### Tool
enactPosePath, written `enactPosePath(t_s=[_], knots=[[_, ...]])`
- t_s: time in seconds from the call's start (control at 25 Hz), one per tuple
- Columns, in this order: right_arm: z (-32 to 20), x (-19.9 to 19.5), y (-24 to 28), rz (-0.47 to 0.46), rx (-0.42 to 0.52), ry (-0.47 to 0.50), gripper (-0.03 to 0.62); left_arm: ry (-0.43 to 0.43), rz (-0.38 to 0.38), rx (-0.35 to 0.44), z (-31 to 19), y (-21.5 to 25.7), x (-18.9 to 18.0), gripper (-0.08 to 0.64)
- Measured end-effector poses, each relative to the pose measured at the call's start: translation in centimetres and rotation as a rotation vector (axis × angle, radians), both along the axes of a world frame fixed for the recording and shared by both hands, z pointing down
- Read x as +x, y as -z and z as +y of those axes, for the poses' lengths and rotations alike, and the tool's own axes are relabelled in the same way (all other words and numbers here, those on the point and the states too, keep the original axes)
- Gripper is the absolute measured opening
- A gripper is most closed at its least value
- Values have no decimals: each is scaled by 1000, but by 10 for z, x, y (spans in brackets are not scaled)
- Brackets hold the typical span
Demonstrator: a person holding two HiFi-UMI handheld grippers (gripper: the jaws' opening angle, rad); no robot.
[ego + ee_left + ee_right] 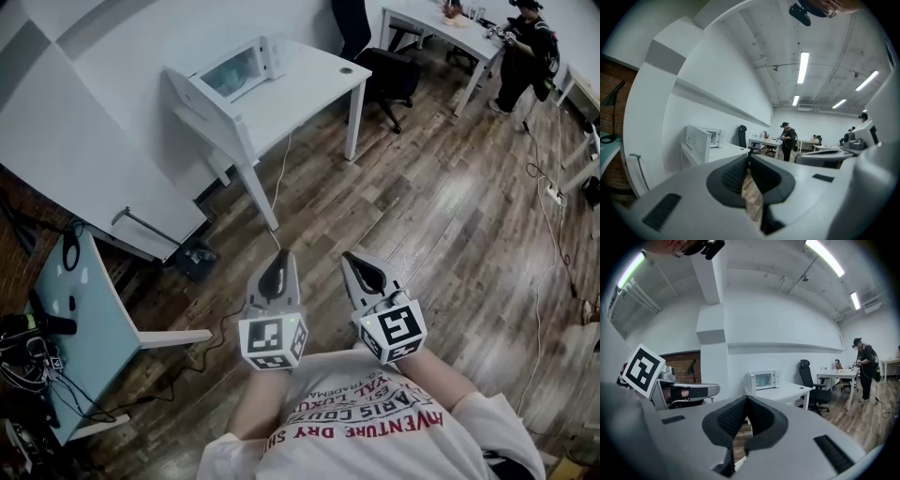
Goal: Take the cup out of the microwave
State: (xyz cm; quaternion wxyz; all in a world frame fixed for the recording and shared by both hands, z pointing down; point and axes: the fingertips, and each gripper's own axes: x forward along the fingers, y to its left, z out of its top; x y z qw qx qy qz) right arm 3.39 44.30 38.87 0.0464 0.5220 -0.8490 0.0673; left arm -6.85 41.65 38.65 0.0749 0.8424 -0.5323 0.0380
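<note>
The microwave, at the upper left of the head view, is too small for its inside to be made out through the pale window; whether a cup stands there cannot be told. In the left gripper view a white panel covers most of it. A person in the upper right corner is cut off by the top edge. The desk at lower left runs off the frame, and the dark clutter on it is unreadable.

Looked like open-plan office: white desks, black swivel chair, wood-plank floor, strip lights on bare ceiling, microwave sat on desk, person stood at far end.
</note>
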Motion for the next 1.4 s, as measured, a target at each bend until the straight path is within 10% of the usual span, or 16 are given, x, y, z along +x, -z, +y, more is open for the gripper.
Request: enactPosePath(t_s=[0.52, 1.4], knots=[[-10, 122, -27, 12, -82, 23, 11, 77, 32, -75, -14, -20, 97, 25], [-261, 99, -10, 60, -53, 58, 11, 40, 60, -42, -261, -3, 91, 25]])
